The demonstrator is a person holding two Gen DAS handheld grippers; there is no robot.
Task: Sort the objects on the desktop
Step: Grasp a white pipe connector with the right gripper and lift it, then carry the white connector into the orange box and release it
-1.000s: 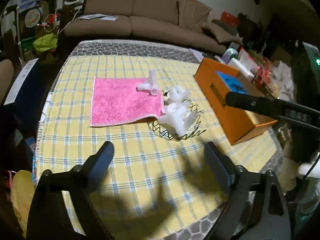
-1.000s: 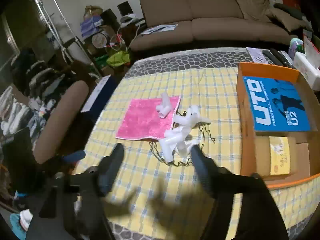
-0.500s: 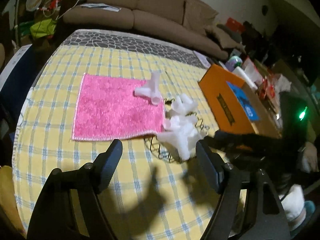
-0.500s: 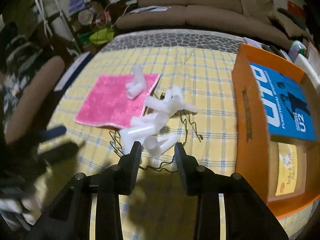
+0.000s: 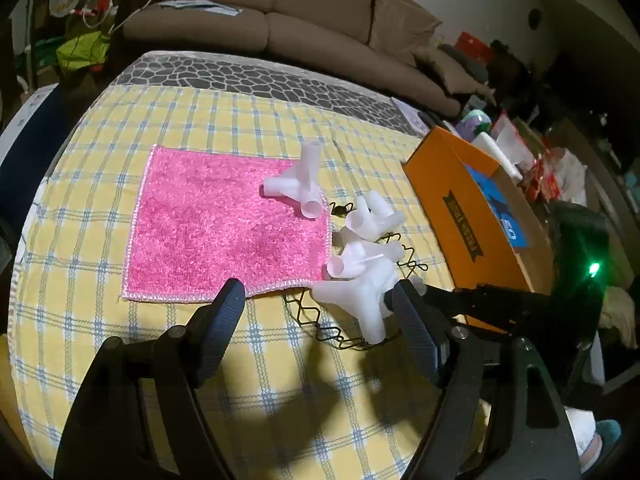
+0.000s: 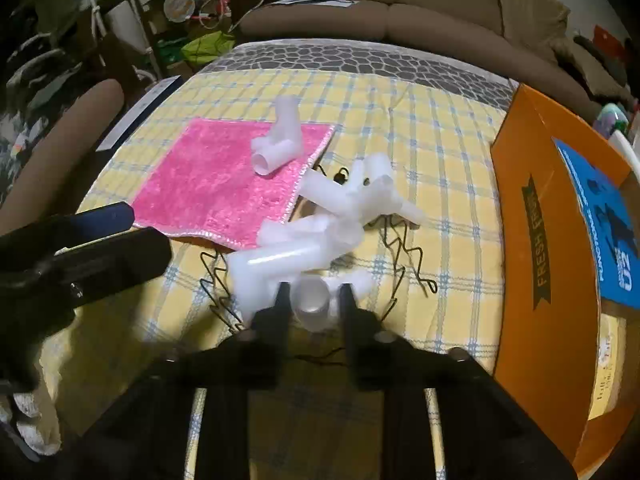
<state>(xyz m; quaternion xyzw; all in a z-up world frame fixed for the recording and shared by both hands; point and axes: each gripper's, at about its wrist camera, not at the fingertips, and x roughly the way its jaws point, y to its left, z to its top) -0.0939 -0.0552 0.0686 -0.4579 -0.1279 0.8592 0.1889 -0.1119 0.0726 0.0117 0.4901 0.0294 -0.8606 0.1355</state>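
On the surface (image 5: 100,184), covered in a yellow plaid cloth, a pink towel (image 5: 224,224) holds 1 white pipe fitting (image 5: 298,188). More fittings (image 6: 320,232) pile in a wire basket (image 5: 320,320) beside an orange box (image 5: 460,208). Right tongs (image 6: 314,300) pinch a fitting's tube; left tongs (image 5: 316,304) are spread wide. Brown couch (image 5: 280,20) behind, clutter all around.

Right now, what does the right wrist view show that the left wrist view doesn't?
Right wrist only: the right gripper, jaws closing around a white connector's tube end; contact is unclear.
Left wrist only: the left gripper open and holding nothing.
Both: the pink cloth with one connector on it, the wire basket, the orange box.
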